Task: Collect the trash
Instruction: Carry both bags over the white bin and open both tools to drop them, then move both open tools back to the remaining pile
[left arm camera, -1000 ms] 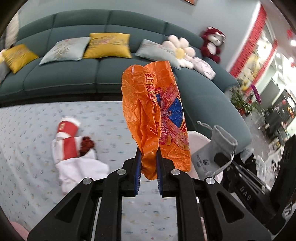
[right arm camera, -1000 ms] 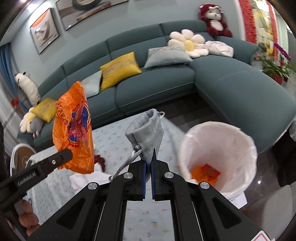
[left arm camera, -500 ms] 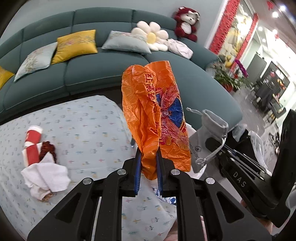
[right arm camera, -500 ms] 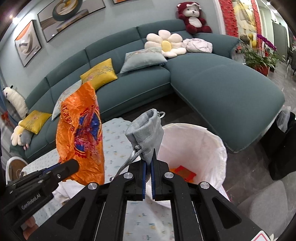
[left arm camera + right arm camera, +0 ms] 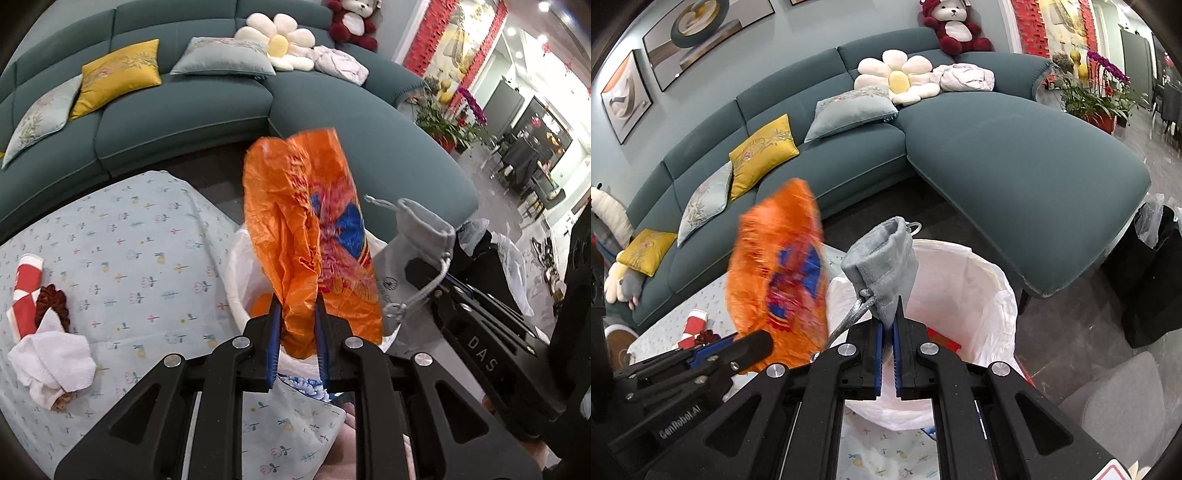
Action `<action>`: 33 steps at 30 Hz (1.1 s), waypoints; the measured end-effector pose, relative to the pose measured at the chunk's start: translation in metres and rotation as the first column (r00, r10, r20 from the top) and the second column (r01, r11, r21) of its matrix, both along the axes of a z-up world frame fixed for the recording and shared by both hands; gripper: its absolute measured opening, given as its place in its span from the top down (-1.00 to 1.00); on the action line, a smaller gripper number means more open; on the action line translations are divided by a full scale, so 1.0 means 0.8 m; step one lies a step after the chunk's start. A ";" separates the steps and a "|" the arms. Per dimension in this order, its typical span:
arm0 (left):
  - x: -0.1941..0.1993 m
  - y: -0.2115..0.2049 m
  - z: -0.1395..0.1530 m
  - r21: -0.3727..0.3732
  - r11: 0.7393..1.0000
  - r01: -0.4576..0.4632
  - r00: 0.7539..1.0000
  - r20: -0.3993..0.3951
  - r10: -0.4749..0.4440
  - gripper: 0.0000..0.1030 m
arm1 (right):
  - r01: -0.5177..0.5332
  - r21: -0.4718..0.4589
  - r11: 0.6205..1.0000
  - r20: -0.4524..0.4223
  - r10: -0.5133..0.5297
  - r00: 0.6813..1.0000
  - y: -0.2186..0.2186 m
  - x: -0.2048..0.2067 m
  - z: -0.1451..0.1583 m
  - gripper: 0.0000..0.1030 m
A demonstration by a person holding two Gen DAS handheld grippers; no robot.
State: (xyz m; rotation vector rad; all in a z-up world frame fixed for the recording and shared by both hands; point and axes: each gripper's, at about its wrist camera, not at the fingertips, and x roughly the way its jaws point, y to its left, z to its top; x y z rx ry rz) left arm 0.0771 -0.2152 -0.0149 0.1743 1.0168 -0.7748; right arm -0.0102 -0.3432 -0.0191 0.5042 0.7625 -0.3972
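— Left wrist view: what are you holding?

— My left gripper [image 5: 297, 325] is clamped on an orange bag [image 5: 310, 236], pinched at its lower end so the crinkled plastic stands up between the blue pads. Behind and below it is the bin [image 5: 236, 280], lined in white.

— And the other hand?

— My right gripper [image 5: 889, 325] pinches a grey pouch [image 5: 882, 266] by its bottom edge, jaws nearly together on the cloth. Its drawstring [image 5: 849, 317] hangs off to the left. From the right wrist view the pouch stands in front of the bin's [image 5: 993, 295] open mouth, and something red and orange lies inside at the bottom.

— Where are the two grippers relative to each other?

— Side by side, near. In the right view the orange bag [image 5: 779, 273] is blurred, just left of the pouch; in the left view the pouch [image 5: 417, 251] is just right of the bag.

— Anything else on the desk?

— On the flowered cloth [image 5: 140, 236], off to the left, a white towel [image 5: 51, 362], a red-and-white cup [image 5: 27, 291] lying down and a dark red scrunchie [image 5: 53, 302], bunched together. Beyond is a teal sofa [image 5: 1015, 155].
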 end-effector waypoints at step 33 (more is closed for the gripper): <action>0.039 0.159 0.011 0.029 0.952 -0.305 0.952 0.038 0.304 -0.30 | -0.121 -0.047 0.991 0.007 0.122 0.993 0.104 0.029 0.025 -0.10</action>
